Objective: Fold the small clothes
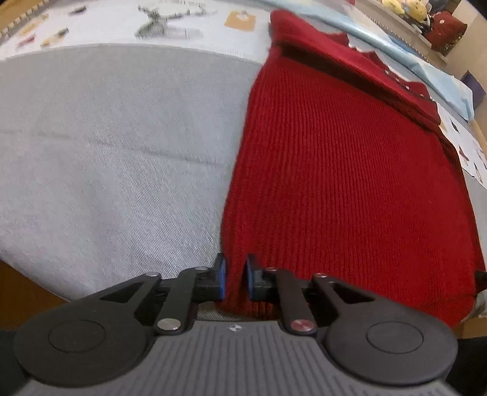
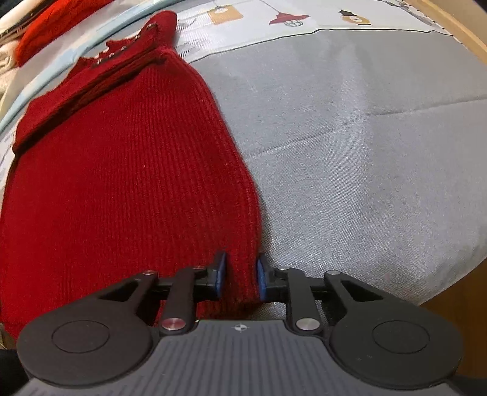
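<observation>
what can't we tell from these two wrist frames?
- Sweater hem: hidden in both views behind the left gripper and right gripper.
- Sweater's far sleeves and collar: folded under and too distorted to read in either view.
- Printed cloth: blurred in the left wrist view.
- Toys: cut off by the top edge, left wrist view.

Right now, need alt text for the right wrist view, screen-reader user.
The right gripper pinches the near right corner of a red ribbed knit sweater between blue pads. The sweater lies flat on a grey cloth, filling the left half of the view, with a printed sheet beyond it.
</observation>
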### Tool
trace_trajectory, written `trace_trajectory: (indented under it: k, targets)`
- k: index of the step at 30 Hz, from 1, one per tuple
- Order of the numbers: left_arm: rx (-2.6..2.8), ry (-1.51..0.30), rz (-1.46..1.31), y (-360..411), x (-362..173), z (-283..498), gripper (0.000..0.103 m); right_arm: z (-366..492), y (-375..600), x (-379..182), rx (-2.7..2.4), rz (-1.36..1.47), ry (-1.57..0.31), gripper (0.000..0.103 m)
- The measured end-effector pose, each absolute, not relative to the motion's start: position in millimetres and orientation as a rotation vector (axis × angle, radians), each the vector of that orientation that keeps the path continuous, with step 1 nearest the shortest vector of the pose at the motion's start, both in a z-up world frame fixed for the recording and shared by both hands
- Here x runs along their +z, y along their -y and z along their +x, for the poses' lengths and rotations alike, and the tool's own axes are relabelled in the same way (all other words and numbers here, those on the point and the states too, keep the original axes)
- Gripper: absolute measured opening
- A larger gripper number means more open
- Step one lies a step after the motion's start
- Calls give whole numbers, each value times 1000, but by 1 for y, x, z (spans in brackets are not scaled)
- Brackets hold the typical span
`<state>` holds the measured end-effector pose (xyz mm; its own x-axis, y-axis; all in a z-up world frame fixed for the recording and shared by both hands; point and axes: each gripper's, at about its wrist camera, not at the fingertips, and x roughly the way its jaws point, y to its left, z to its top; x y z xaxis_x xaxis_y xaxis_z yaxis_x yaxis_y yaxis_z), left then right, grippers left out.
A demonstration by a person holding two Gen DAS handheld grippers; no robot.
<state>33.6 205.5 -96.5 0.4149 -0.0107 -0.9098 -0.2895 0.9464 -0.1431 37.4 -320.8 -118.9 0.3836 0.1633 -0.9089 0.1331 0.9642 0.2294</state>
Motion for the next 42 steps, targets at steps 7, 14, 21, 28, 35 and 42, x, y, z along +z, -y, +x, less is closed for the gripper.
trace_trajectory:
  k: [7,14,21,28,35,42]
  targets:
    - [113,-953,-223,-193,-43,33,7,28,336,-73,90,425,-978,10]
    - [18,-810,-274,-199,26,11,6,10,360,-6,206,596,-768,9]
    - [-48,-707,-323,-209,96,-34,5,-35,374,30,294,639,-682,8]
    - [-73,-721,-401,-226,130,-44,5,-79,404,62,302,738,-583,8]
    - [-7,-811,-430,-257,82,73,5,21,406,27,200,742,-718,8]
    - [114,-889,-308,-266,18,176,7,145,386,-35,71,668,-816,17]
